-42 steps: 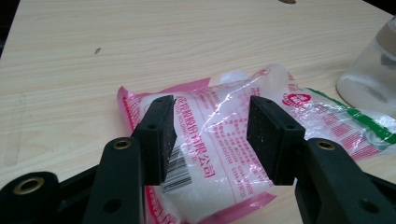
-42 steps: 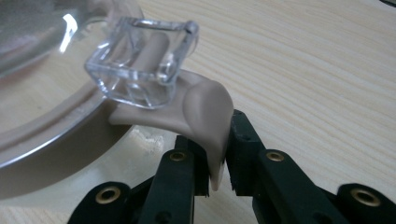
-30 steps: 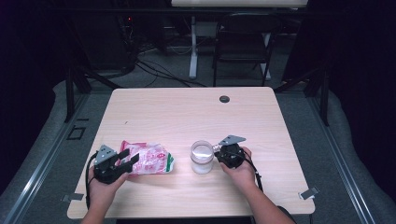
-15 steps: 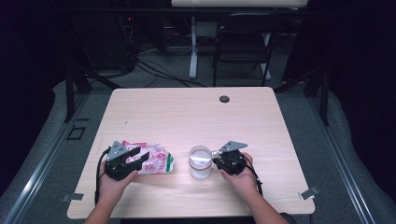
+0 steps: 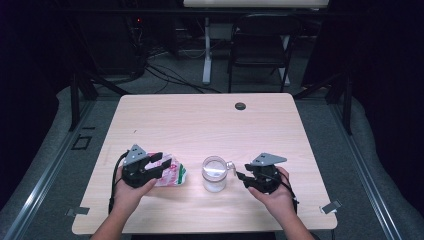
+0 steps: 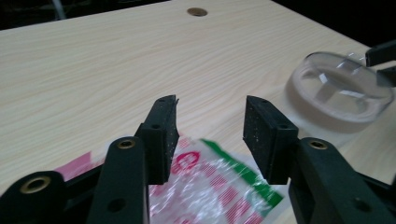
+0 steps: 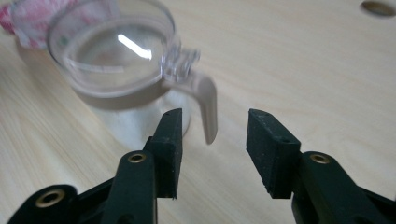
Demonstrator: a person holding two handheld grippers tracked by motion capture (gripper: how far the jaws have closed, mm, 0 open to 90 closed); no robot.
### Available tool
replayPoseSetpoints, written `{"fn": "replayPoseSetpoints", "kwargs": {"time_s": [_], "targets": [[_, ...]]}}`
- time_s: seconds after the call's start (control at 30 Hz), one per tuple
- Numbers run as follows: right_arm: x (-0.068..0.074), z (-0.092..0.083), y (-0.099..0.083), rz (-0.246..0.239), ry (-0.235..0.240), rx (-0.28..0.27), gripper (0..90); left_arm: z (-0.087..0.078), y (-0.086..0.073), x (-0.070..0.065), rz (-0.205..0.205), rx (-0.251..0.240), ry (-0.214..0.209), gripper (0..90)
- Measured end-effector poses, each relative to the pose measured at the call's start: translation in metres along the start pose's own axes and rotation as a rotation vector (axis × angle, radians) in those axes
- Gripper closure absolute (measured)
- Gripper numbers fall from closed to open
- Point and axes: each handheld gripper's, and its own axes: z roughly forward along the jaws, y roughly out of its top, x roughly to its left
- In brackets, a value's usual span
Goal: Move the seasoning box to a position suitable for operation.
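right gripper (image 7: 212, 140) now off clear lidded jug (image 5: 214, 173), jaws just opened

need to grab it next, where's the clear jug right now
In the high view the jug stands near the table's front edge, between the packet on its left and the right claw by its handle.

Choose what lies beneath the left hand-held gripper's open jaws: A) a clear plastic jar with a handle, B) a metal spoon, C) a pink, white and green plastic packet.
C: the pink, white and green plastic packet lies under the left hand-held gripper.
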Motion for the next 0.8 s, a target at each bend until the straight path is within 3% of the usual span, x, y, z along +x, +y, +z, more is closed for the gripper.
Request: {"fn": "replayPoseSetpoints", "kwargs": {"time_s": [0.13, 0.2, 0.4, 0.47, 0.63, 0.73, 0.8], "targets": [[0.001, -0.013, 0.019, 0.013, -0.008, -0.033, 56.1, 0.006, 0.021, -0.010, 0.008, 0.018, -0.024, 51.9], [0.000, -0.013, 0.029, 0.032, 0.000, -0.039, 59.4, 0.010, 0.030, -0.015, 0.015, 0.008, -0.026, 53.0], [-0.004, -0.005, 0.055, 0.095, 0.020, -0.031, 63.1, 0.021, 0.049, -0.027, 0.009, -0.042, -0.089, 57.2], [-0.005, -0.004, 0.060, 0.104, 0.019, -0.030, 64.3, 0.025, 0.049, -0.029, 0.007, -0.051, -0.108, 58.3], [-0.002, -0.007, 0.056, 0.117, 0.023, -0.037, 65.9, 0.032, 0.036, -0.038, 0.023, -0.011, -0.160, 63.2], [0.000, -0.008, 0.049, 0.119, 0.013, -0.042, 66.9, 0.034, 0.027, -0.044, 0.062, 0.046, -0.158, 67.3], [0.001, -0.007, 0.045, 0.137, 0.013, -0.050, 69.0, 0.034, 0.021, -0.047, 0.077, 0.058, -0.154, 70.2]]}}
